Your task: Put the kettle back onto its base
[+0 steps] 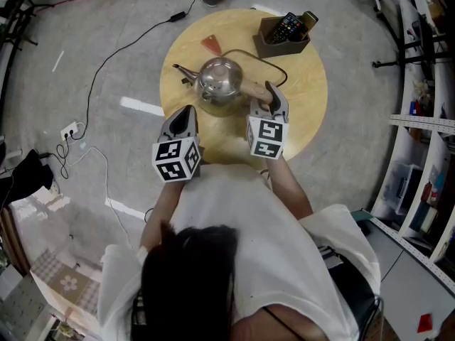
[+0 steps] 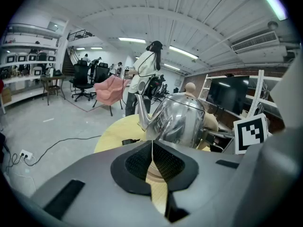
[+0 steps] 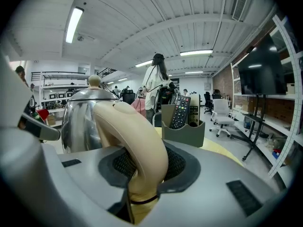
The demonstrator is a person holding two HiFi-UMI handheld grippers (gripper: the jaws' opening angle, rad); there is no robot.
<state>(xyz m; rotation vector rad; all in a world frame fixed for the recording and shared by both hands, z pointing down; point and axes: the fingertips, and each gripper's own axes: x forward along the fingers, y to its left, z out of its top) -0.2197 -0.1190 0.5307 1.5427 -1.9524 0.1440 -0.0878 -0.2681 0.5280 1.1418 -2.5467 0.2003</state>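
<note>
- Right claw (image 3: 146, 170) is clamped on the beige handle (image 3: 135, 136) of the kettle (image 1: 219, 80).
- Left claw (image 2: 152, 163), pinched closed, is held just beside the kettle, untouching, above the bench (image 1: 307, 119).

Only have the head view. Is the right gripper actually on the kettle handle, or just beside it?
Observer: On it. The right gripper view shows the beige handle between the right gripper pads, both pressing on it.
Operator: Left gripper holding anything?
Observer: No. The left gripper has its jaws together with nothing between them. The kettle stands just ahead of it, untouched.
Operator: Anyone near the table?
Observer: A person stands beyond the table, on the far side from the grippers.
</note>
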